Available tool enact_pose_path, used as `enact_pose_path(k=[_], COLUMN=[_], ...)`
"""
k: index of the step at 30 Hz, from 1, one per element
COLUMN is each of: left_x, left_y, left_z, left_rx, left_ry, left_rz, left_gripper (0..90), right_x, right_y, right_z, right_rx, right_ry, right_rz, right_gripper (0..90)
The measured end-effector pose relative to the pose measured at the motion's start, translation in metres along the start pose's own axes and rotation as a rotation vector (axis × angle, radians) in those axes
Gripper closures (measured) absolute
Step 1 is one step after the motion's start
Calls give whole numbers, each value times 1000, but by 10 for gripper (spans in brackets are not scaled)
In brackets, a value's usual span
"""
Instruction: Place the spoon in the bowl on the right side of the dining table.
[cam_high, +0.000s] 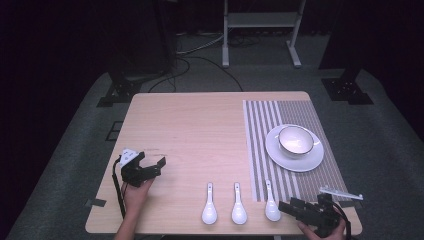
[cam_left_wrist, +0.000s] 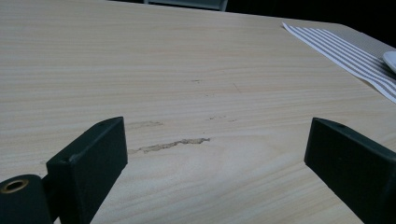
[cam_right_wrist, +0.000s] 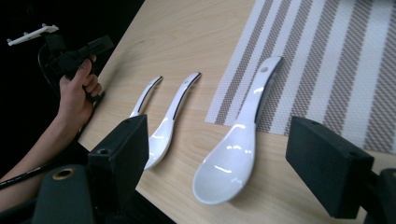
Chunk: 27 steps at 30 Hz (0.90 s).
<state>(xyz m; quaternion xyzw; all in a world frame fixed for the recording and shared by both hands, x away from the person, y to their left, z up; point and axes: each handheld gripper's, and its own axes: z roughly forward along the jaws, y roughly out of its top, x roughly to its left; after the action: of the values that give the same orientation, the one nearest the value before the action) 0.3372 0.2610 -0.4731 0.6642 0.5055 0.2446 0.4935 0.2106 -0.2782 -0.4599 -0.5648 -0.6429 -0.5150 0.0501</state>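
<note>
While the right gripper (cam_high: 292, 206) is held near the table's front right corner with its jaws spread wide and nothing between them, the nearest spoon (cam_right_wrist: 238, 144) lies just ahead of it, handle resting on the striped placemat (cam_high: 287, 145) and scoop on bare wood. No grasp is yet made; the approach is judged to be in hand, with closing, lifting and placing left to do. Two further spoons (cam_high: 209, 204) (cam_high: 238, 205) are laid side by side to the left of it, untouched. A white bowl (cam_high: 295, 140) is seated on a white plate (cam_high: 280, 154) farther back on the placemat, and no spoon is seen in it. The left gripper (cam_high: 155, 167) is held over bare wood at the left, jaws likewise spread and empty.

The table (cam_high: 190, 130) is of pale wood grain, lightly scuffed. Grey carpet is seen beneath it, with cables, dark stands and a white frame (cam_high: 261, 30) in the dim room behind.
</note>
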Motion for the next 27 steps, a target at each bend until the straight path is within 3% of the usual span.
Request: enact_pose_path(k=[11, 19, 27], left_x=[1, 1, 2], left_y=[0, 0, 0], left_z=[-1, 0, -1], left_rx=[-4, -5, -5], left_ry=[2, 1, 0], left_rz=[-6, -7, -9], left_gripper=[47, 47, 47], right_x=[-2, -7, -7], right_y=[19, 28, 38], right_z=[28, 37, 51], right_rx=[57, 75, 100], right_ry=[26, 25, 7], right_rz=[8, 29, 21], right_gripper=[212, 225, 229])
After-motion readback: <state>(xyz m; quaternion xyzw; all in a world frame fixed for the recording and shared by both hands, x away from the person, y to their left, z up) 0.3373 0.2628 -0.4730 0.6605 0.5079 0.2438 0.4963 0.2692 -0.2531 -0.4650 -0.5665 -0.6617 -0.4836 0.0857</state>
